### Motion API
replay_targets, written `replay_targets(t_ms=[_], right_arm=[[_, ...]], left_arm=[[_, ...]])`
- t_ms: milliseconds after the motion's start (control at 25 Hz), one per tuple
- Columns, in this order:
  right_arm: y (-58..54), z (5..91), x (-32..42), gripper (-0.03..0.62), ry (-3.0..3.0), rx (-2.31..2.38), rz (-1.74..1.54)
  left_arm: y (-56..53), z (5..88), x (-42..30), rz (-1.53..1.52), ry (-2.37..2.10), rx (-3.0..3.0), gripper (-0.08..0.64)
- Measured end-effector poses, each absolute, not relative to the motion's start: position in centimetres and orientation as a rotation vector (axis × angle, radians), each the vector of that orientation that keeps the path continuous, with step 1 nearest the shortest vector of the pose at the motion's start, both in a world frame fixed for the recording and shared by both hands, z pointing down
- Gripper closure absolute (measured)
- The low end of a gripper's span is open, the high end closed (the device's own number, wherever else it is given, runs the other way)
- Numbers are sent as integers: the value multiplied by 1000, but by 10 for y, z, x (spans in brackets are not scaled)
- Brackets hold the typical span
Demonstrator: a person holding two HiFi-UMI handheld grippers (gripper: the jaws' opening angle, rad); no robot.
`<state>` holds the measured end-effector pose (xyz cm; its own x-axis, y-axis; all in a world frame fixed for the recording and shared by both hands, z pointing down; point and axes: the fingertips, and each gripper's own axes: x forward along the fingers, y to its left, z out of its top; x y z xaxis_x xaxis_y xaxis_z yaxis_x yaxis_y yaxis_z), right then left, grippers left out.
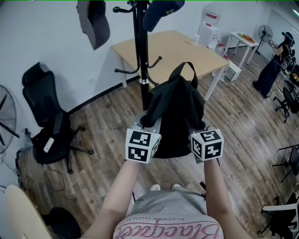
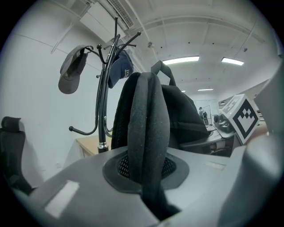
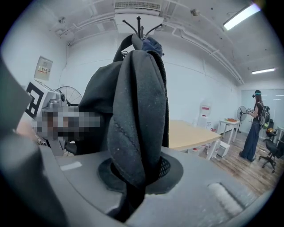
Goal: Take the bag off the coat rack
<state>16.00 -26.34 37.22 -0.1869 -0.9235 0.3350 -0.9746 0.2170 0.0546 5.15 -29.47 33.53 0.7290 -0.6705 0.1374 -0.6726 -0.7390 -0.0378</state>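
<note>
A black backpack (image 1: 180, 109) hangs between my two grippers, just in front of the black coat rack (image 1: 141, 56). Its top carry loop (image 1: 184, 67) stands up with no hook through it. My left gripper (image 1: 150, 123) is shut on one padded shoulder strap (image 2: 146, 124), which runs up from between the jaws. My right gripper (image 1: 198, 128) is shut on the other strap (image 3: 135, 128). In the left gripper view the rack (image 2: 103, 102) stands to the left of the bag; in the right gripper view only the rack's top prongs (image 3: 140, 24) show above it.
A grey cap (image 1: 95, 21) and a navy cap (image 1: 161, 11) hang on the rack's upper hooks. A wooden table (image 1: 177, 46) stands behind it, an office chair (image 1: 46, 121) and a fan (image 1: 5, 116) at left. A person (image 1: 275, 60) stands far right.
</note>
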Motion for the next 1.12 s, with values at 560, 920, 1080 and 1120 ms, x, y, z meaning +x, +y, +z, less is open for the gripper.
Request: replay_targets(t_ms=[560, 920, 1080, 1120], right_arm=[[-263, 291, 204, 558, -2260, 1872, 12], [-268, 263, 225, 558, -2274, 1926, -80], [-268, 256, 231, 558, -2284, 1944, -98], [-268, 255, 232, 558, -2285, 1949, -102]], left_arm=[[-296, 251, 95, 60, -1194, 3095, 499], [-300, 225, 114, -13, -1220, 3126, 498], [-300, 218, 119, -35, -1228, 3135, 497], [-301, 217, 120, -41, -1231, 3137, 497]])
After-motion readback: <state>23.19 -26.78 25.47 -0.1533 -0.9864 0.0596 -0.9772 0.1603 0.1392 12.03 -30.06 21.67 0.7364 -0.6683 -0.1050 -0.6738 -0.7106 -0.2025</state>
